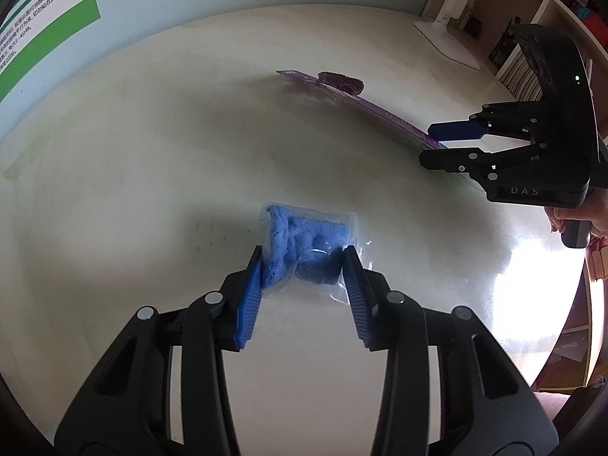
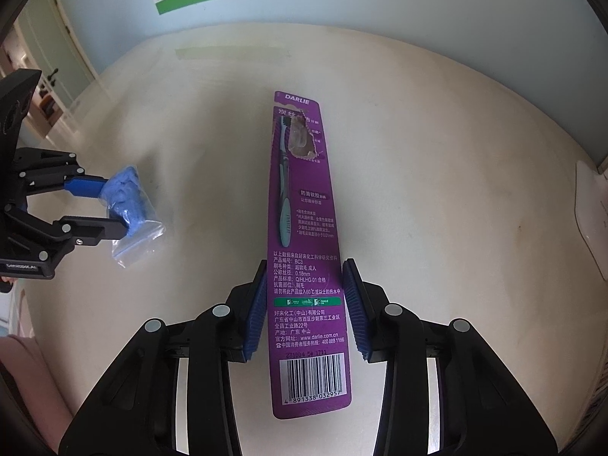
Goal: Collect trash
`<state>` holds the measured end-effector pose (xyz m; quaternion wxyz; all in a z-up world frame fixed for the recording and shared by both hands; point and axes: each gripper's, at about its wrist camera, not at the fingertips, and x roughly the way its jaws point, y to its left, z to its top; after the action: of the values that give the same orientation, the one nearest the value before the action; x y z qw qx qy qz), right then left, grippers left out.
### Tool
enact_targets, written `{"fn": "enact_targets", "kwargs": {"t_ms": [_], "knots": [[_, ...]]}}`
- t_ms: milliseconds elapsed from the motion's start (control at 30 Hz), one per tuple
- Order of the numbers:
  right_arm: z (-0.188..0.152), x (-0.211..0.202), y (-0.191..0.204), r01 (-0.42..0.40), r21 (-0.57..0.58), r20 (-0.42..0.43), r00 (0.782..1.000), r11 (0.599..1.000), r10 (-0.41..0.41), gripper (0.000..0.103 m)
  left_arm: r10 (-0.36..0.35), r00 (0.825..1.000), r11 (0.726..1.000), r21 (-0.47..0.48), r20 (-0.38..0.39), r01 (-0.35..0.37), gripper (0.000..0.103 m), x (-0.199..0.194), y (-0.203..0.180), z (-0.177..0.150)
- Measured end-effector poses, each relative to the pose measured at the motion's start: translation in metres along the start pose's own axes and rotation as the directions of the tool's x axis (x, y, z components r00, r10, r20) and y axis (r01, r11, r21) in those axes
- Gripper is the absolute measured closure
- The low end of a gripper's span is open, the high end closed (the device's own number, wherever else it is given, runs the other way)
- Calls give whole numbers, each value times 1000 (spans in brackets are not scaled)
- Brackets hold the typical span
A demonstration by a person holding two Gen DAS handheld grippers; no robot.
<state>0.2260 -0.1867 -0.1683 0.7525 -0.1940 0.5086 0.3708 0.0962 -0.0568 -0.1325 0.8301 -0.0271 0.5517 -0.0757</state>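
Daylight washes the glossy cream tabletop (image 1: 159, 174) evenly, soft and slightly hazy. A blown-out white glare patch (image 1: 539, 288) burns at the left wrist view's right edge. Soft grey shadows pool mid-table. Fisheye bending curves the edges, with dark vignetted corners in both views.

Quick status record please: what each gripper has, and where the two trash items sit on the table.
left gripper: closed on clear bag of blue material, bag touching table
right gripper: jaws closed against both edges of purple toothbrush package
package state: printed back facing up, torn near the top
item spacing: apart, bag on the package's left in the right wrist view
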Motion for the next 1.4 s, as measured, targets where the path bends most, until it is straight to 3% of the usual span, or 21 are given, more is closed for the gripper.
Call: {"fn": "enact_targets", "kwargs": {"t_ms": [167,867,900,967,1400], "knots": [[-8,-16,-21,1,20,20,1000,1000,-1,64,0,1000,1000,15,15,0,65,-6,-4,3],[-44,-75,-25,71,145,92,992,987,-85,65,-48,997,988,146,55,39,65,-24,-49,4],[-48,-79,-26,72,157,95,992,985,-88,90,-55,997,986,159,53,46,65,-24,-52,4],[-56,-86,-28,86,192,91,990,978,-105,96,-67,997,982,182,49,57,65,-24,-58,5],[-88,-103,-14,118,368,71,985,922,-155,94,-133,991,947,297,9,124,65,-23,-78,4]]}}
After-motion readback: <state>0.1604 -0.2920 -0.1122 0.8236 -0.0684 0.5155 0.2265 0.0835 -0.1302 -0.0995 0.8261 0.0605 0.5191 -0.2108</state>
